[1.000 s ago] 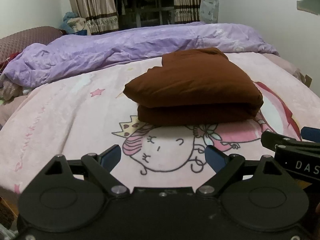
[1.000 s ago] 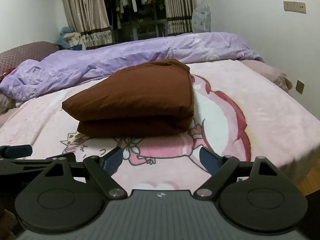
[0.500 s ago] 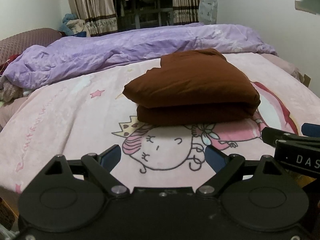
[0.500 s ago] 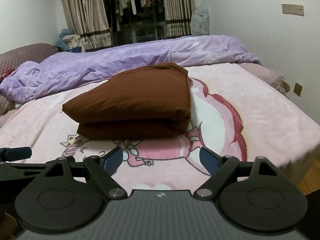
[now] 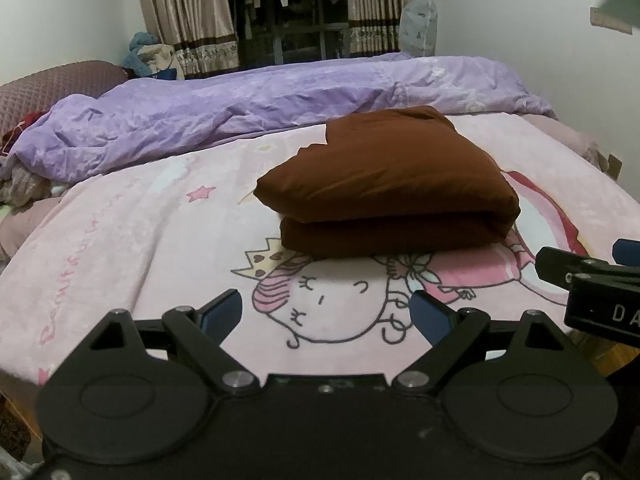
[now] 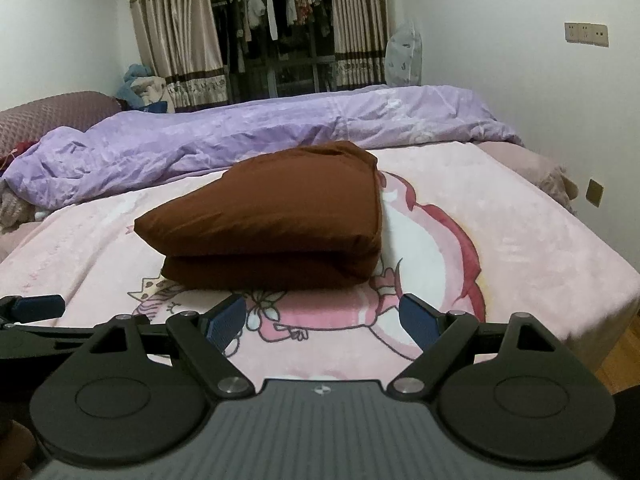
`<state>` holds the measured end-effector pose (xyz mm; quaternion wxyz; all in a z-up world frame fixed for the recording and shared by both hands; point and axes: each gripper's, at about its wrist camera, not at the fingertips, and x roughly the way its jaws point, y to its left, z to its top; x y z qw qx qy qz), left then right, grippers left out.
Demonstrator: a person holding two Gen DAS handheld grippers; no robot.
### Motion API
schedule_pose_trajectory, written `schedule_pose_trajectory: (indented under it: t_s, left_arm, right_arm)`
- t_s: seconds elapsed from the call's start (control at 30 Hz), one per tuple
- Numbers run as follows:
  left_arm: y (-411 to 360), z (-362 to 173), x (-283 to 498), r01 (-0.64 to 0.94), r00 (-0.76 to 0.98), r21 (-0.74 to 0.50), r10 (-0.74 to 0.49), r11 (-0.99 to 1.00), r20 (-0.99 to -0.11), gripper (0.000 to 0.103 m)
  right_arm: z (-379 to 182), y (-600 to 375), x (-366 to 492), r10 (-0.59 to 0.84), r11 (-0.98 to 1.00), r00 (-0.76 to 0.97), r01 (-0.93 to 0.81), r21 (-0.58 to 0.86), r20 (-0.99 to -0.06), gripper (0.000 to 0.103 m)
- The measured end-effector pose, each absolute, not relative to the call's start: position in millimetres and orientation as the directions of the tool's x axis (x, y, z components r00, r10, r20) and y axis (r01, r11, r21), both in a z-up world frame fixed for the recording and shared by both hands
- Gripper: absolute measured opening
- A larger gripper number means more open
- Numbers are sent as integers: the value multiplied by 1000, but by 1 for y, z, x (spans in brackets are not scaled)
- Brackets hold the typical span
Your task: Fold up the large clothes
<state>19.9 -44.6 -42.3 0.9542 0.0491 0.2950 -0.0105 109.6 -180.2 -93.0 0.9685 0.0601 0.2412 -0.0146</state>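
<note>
A brown garment point(image 5: 384, 184) lies folded in a thick two-layer stack on the pink cartoon blanket point(image 5: 132, 240); it also shows in the right wrist view point(image 6: 272, 220). My left gripper point(image 5: 326, 312) is open and empty, held above the blanket's near edge, short of the stack. My right gripper point(image 6: 320, 320) is open and empty, also short of the stack. The right gripper shows at the right edge of the left wrist view point(image 5: 592, 280), and the left gripper at the left edge of the right wrist view point(image 6: 32, 312).
A crumpled purple duvet point(image 5: 248, 112) lies across the far side of the bed. A maroon pillow point(image 6: 52, 116) sits at far left. Curtains and hanging clothes point(image 6: 280, 32) are behind. The bed's right edge drops to a wooden floor point(image 6: 624, 344).
Both grippers have pulled back and risen slightly, so the folded stack looks a little lower and farther. The jaws stay open and the garment has not moved.
</note>
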Motion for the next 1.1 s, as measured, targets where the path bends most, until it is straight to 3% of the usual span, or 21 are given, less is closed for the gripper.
schedule_pose_trajectory:
  t_s: [1.1]
  left_arm:
    - [-40,-38,13,42,842,89,13,995,-540,93]
  right_arm:
    - [-94,-183,109,-3,993,887,56,102,-461,101]
